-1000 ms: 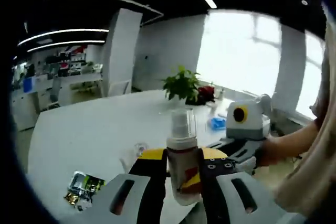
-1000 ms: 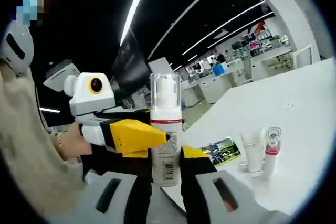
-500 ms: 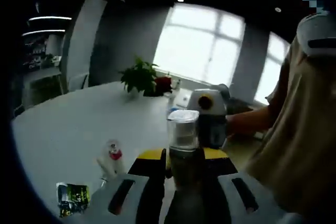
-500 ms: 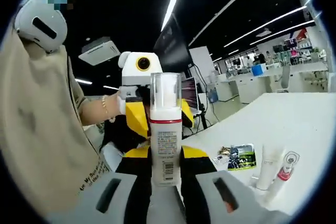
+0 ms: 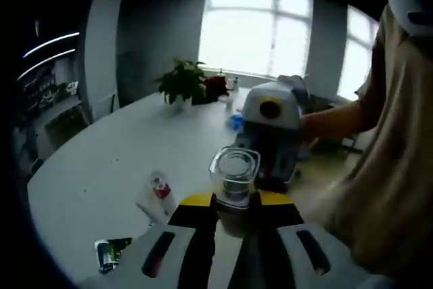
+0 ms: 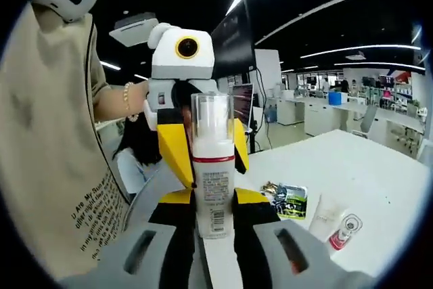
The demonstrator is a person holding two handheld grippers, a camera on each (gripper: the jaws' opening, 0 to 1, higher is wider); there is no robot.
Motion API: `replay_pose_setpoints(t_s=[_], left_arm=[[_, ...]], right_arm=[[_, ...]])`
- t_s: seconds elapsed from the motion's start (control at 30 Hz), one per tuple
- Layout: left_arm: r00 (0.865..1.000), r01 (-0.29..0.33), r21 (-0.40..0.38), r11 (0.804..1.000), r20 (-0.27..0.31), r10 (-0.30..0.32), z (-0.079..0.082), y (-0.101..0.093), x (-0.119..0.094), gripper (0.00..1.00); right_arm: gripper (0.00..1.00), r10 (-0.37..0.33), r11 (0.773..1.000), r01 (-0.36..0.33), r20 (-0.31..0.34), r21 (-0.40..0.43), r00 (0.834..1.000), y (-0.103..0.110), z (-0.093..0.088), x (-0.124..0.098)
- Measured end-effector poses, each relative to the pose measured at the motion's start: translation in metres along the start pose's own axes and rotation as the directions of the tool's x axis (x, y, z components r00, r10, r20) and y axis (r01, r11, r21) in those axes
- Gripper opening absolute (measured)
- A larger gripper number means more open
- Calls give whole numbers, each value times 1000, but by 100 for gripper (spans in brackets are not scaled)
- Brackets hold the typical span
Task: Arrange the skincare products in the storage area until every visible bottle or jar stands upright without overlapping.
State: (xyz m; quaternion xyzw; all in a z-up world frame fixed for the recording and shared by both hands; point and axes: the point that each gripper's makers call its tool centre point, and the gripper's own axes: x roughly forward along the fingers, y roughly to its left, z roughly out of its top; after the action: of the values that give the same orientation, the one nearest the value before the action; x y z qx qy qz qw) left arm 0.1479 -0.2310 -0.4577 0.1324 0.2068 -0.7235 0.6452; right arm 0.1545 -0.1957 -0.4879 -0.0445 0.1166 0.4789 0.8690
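where the bottle [image 6: 212, 167] dips between the right gripper [image 6: 212, 225] jaws, its base is hidden; they pinch it upright. the left gripper [image 5: 233, 211] squeezes the same bottle, seen cap-on, label hidden. on the table [image 6: 379, 194] lie two tubes [image 6: 323, 216], one with a red end [image 6: 344, 230], and one packet [image 6: 287, 199].

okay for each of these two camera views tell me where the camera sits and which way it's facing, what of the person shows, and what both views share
Left gripper view: rides on the left hand-held gripper, facing the windows and a potted plant across the white table; its jaws hold the pump bottle; a beige sleeve shows at right.
Right gripper view: rides on the right hand-held gripper, facing into the office towards the desks; its jaws hold the same pump bottle; the beige shirt and a forearm show at left.
Shared: the bottle, the table, a red-capped tube, a foil packet, and each other's gripper.
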Motion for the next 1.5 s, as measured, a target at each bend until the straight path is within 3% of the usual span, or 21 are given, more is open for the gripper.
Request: replay_pose_setpoints(t_s=[0.1,0.33,0.57,0.63,0.8,1.0,1.33,1.5], left_arm=[[1000,-11,-30,999,-8,11,-7,5,7,19],[998,-16,-82,997,-64,10,-43,15,33,19],[991,-10,-57,998,-132,3,-76,20,55,19],[987,-9,-20,1000,-162,6,-85,22,61,18],[982,-7,-9,1000,-191,5,-106,32,74,18],[972,11,7,1000,-235,-9,-136,43,90,18],[970,-5,-19,1000,-244,0,-158,52,109,18],[967,-26,26,999,-254,32,-164,54,116,18]], right_arm=[[20,-18,1000,18,-42,-11,999,-5,-13,4],[21,-47,999,49,-91,21,995,-14,-56,13],[21,-96,995,100,-160,17,982,-21,-99,19],[21,-119,993,119,-191,-13,974,-25,-111,21],[21,-161,987,159,-233,-27,959,-34,-136,28],[22,-193,981,178,-313,-75,930,-44,-172,33],[22,-205,979,199,-343,-54,917,-53,-203,34],[22,-217,976,209,-369,-62,904,-58,-214,33]])
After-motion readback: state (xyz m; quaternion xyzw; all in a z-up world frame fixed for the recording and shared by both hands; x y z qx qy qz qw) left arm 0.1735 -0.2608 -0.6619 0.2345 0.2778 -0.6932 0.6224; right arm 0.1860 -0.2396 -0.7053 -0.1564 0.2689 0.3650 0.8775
